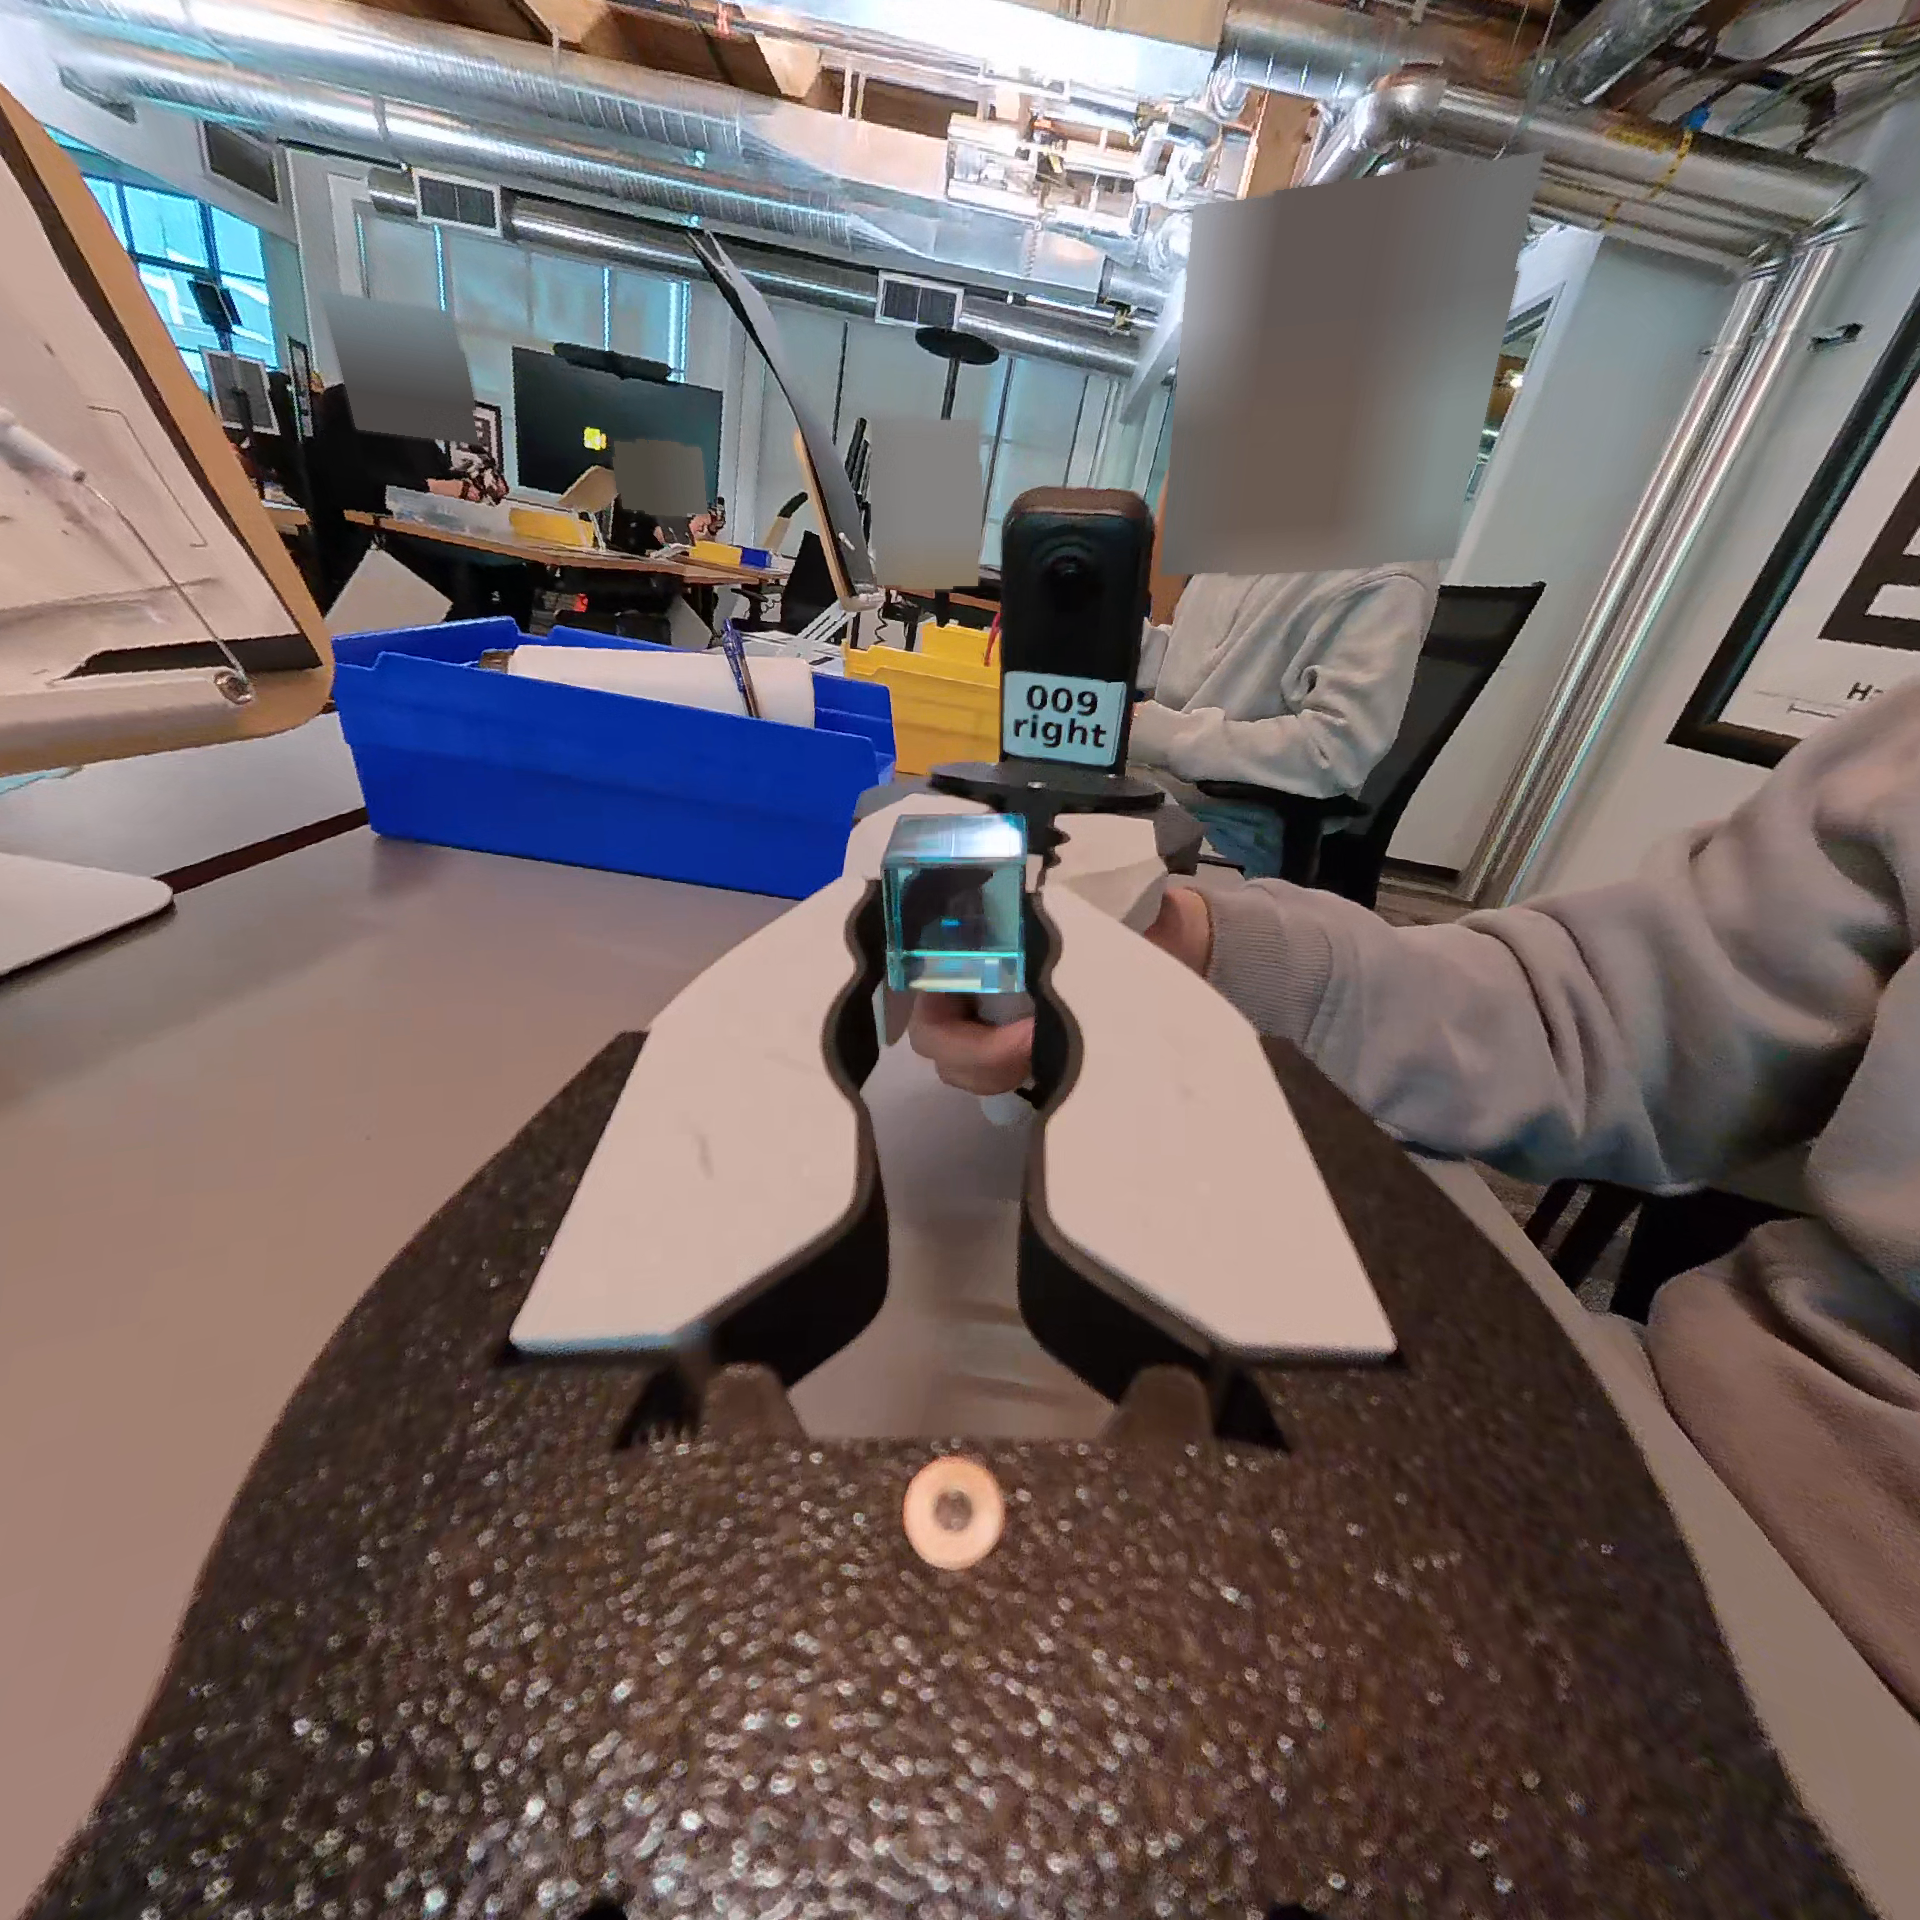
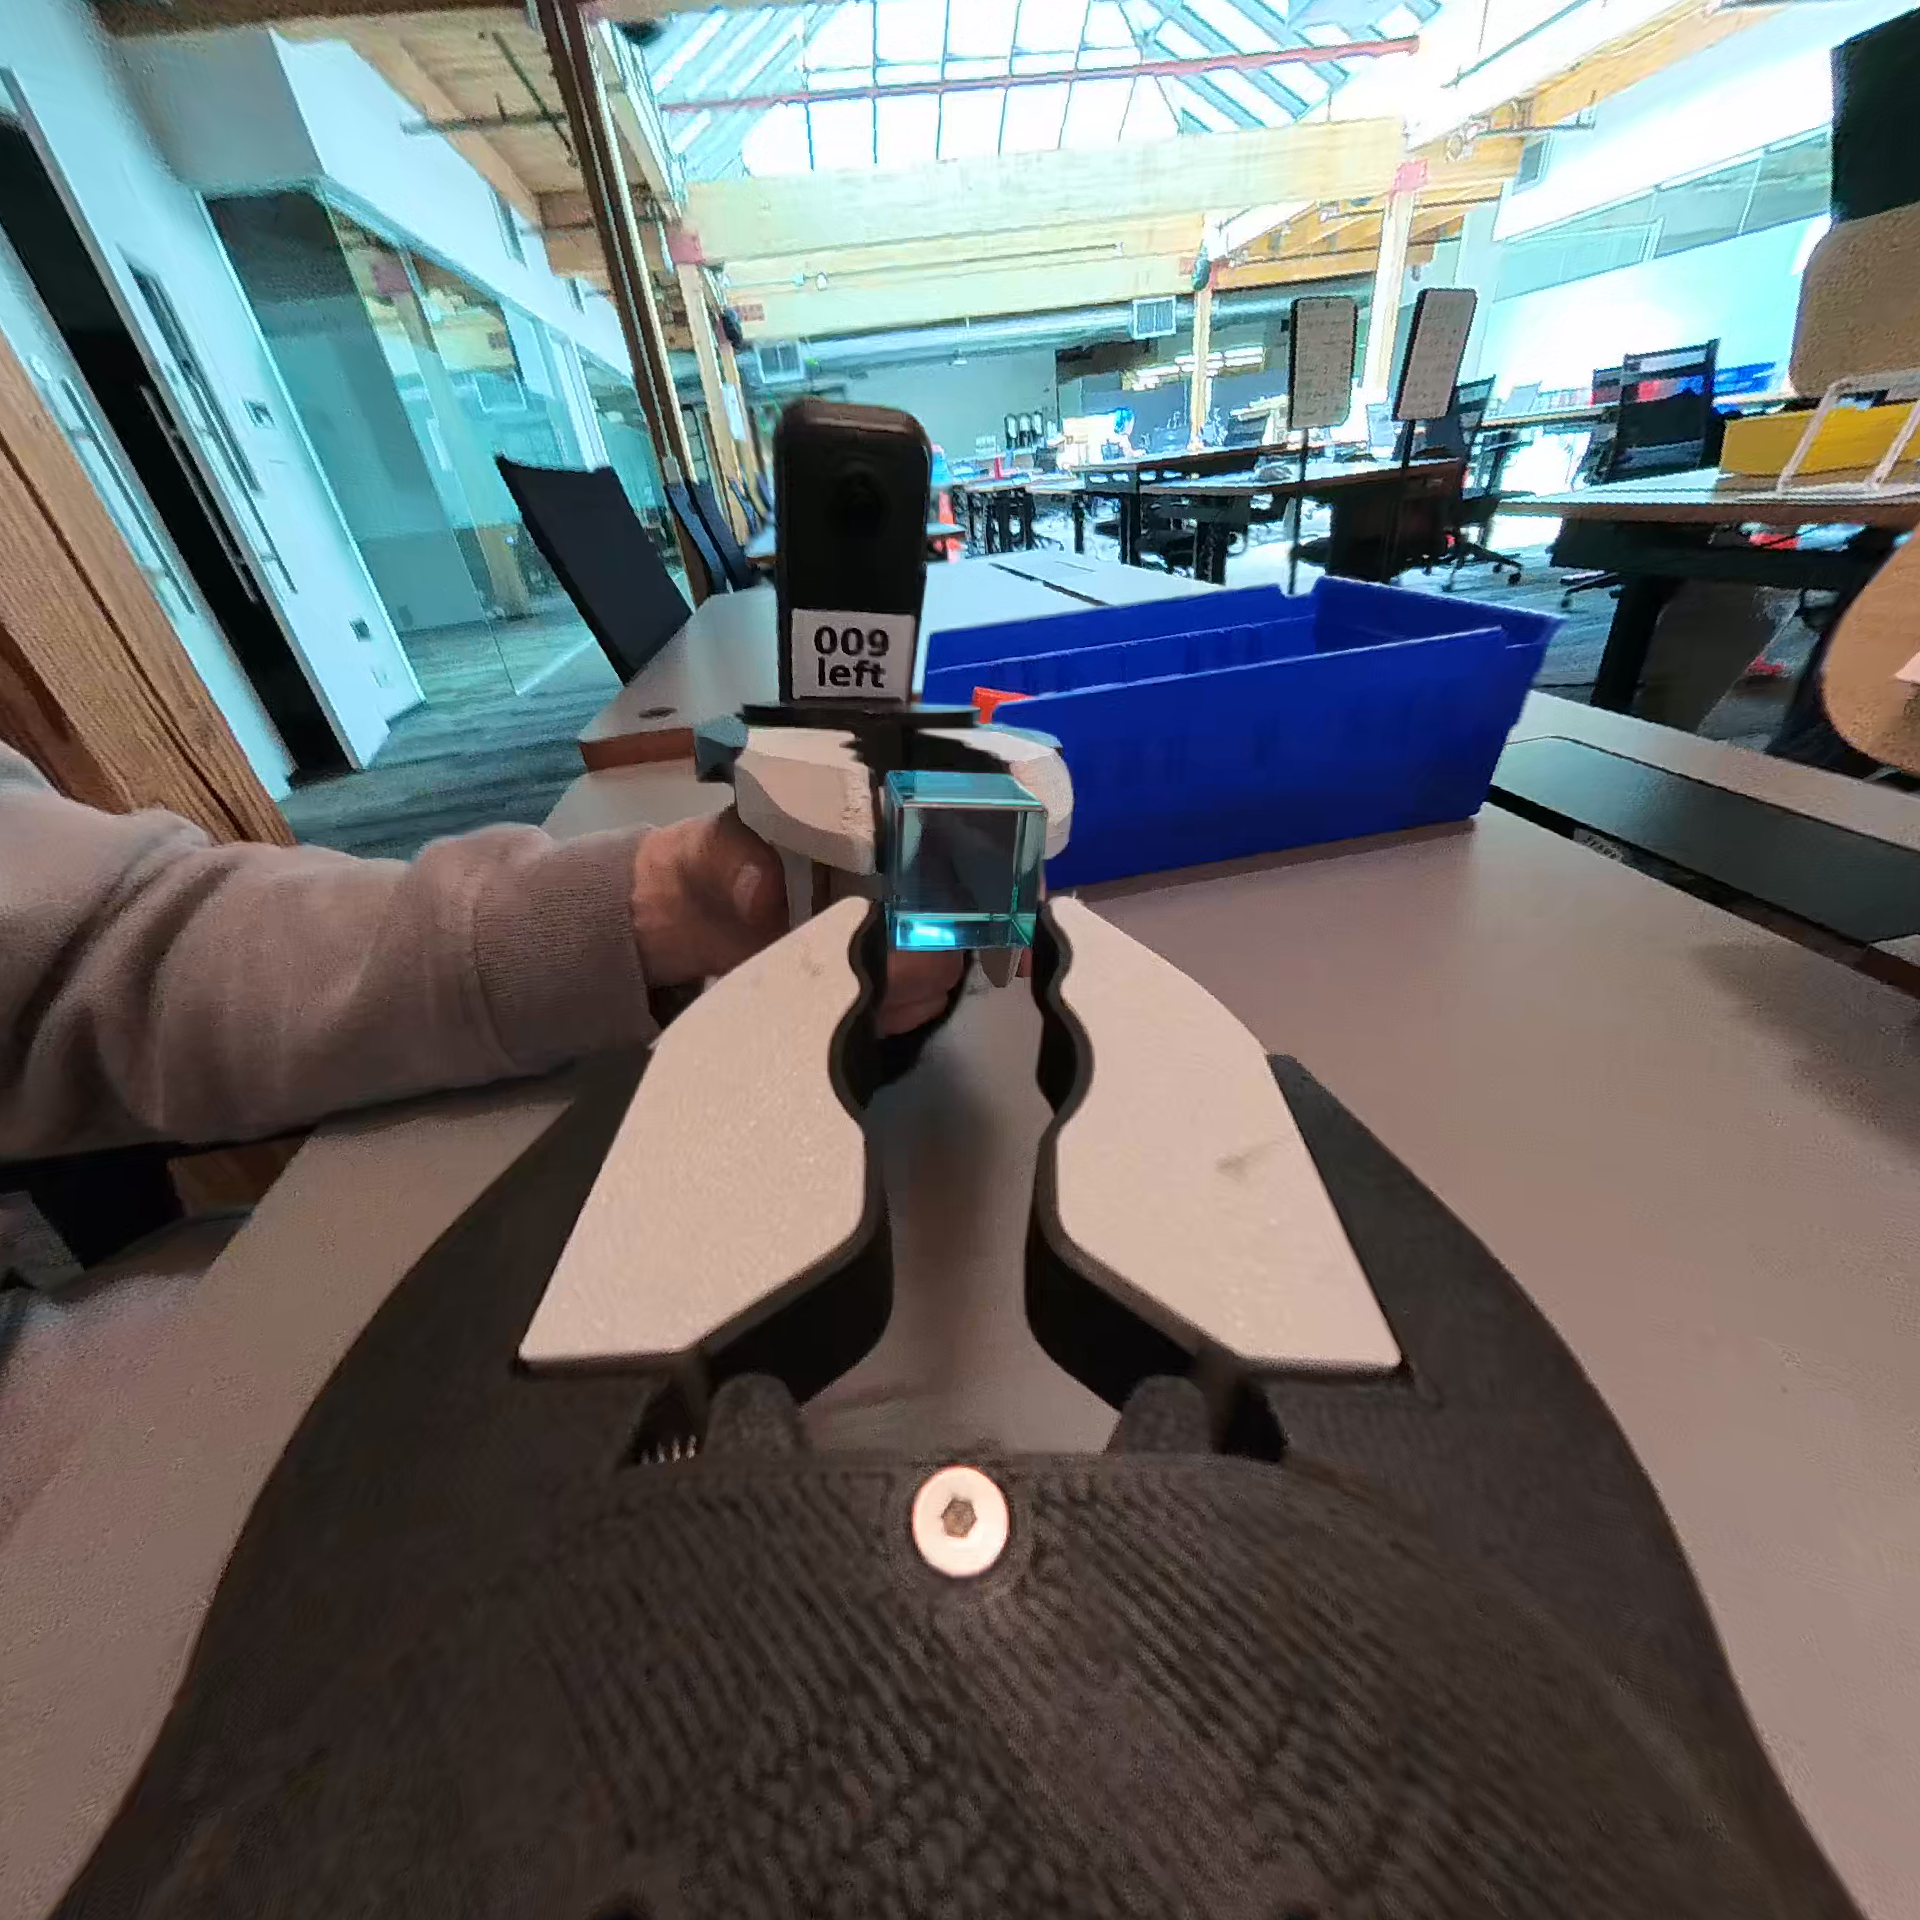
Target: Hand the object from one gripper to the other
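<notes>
A clear, teal-tinted cube (image 1: 954, 899) sits between the fingertips of my left gripper (image 1: 954, 925), whose white fingers close on its two sides. In the right wrist view the same cube (image 2: 964, 868) stands at the tips of my right gripper (image 2: 956, 920), whose fingers press its lower sides. The two grippers face each other head-on above the grey table (image 1: 416, 1039), with the cube held between them in the air. The left gripper's white fingers (image 2: 805, 805) flank the cube from behind. A hand in a grey sleeve (image 1: 1558, 987) holds each tool.
A blue bin (image 1: 603, 769) stands on the table just behind the handover spot and also shows in the right wrist view (image 2: 1247, 748). A yellow bin (image 1: 925, 696) is behind it. A tilted board (image 1: 104, 520) stands at the left. A seated person (image 1: 1288, 686) is beyond the table. Less than 4 cm separates the two grippers' tips.
</notes>
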The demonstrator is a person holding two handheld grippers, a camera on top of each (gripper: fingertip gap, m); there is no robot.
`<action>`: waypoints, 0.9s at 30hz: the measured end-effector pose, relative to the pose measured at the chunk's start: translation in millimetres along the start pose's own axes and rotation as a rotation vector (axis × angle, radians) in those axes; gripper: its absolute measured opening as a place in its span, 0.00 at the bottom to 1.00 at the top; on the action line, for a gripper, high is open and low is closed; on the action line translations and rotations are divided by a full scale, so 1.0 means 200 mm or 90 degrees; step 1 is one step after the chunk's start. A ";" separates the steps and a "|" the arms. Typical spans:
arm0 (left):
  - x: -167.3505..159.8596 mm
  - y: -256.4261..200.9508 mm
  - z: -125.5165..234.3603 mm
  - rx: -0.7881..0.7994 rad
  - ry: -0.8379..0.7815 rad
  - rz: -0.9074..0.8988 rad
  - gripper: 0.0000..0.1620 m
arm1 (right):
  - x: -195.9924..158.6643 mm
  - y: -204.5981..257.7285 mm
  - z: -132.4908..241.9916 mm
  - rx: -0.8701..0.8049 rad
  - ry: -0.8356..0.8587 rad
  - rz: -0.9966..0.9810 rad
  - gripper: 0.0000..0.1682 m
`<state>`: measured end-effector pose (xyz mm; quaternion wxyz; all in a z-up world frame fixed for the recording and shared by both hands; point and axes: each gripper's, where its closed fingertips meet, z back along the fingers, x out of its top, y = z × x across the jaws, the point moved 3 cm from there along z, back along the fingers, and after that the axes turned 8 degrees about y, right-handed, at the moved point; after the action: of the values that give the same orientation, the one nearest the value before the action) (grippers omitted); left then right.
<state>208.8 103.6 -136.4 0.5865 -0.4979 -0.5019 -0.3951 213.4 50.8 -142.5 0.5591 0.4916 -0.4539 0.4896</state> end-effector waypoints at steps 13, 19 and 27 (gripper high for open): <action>-0.04 0.17 -0.07 0.278 -0.034 0.154 0.36 | -0.05 -0.19 0.01 -0.518 0.120 0.181 0.16; -0.05 0.17 -0.07 0.323 -0.026 0.106 0.16 | -0.06 -0.16 -0.02 -0.513 0.148 0.222 0.16; 0.02 0.10 -0.02 0.175 0.010 0.025 0.16 | -0.07 -0.07 -0.04 -0.139 0.092 0.047 0.30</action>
<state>228.9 103.9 -137.0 0.6608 -0.4192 -0.5369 -0.3151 225.9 55.9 -158.7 0.6221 0.3740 -0.4812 0.4916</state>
